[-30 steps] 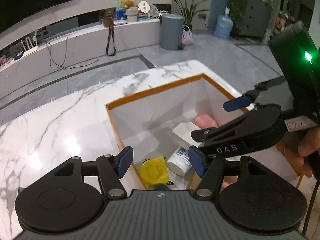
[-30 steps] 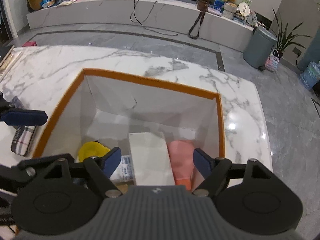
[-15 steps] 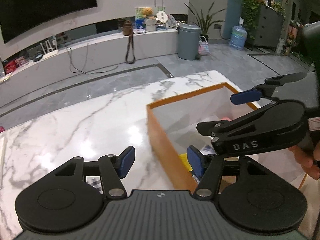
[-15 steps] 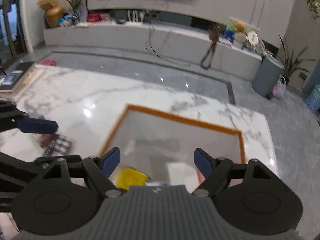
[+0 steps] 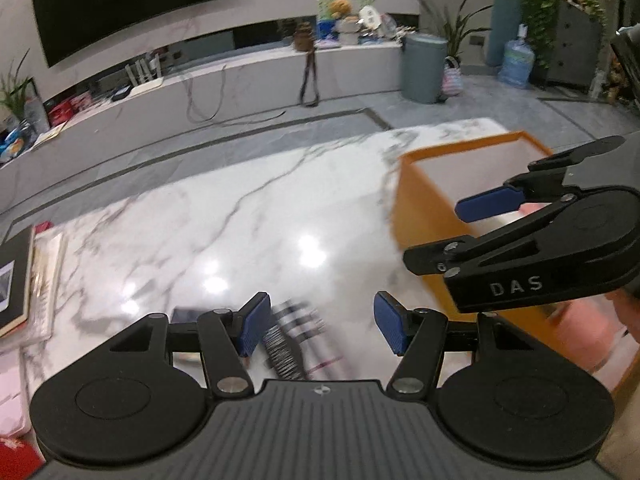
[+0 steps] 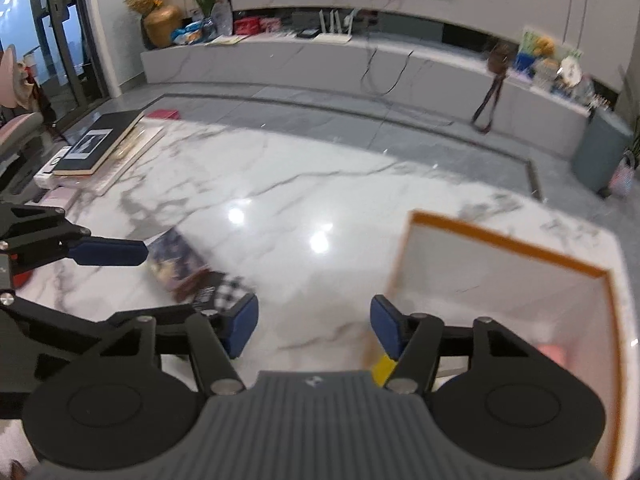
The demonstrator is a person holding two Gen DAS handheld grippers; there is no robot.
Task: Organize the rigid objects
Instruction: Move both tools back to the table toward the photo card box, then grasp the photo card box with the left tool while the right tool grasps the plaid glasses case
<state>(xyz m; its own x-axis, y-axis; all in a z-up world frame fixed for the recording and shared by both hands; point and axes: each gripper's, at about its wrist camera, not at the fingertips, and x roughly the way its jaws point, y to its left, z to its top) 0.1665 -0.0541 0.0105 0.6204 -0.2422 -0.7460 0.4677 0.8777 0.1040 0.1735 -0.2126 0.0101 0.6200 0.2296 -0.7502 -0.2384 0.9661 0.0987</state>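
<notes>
— Two tongs are showing, so what is sitting at the far left?

— You are looking at a stack of books lying on the left edge of the marble desk.

— And your left tongs?

— You are holding them spread wide with nothing between the blue pads, hovering over a plaid-patterned item lying flat on the desk; blur is hiding what it is. In the right wrist view a dark printed packet is lying just beside the plaid item.

— And the right tongs?

— You are keeping those spread and empty too, hanging over bare marble near the left wall of the orange-rimmed box. Something yellow and something pink are lying inside the box.
</notes>
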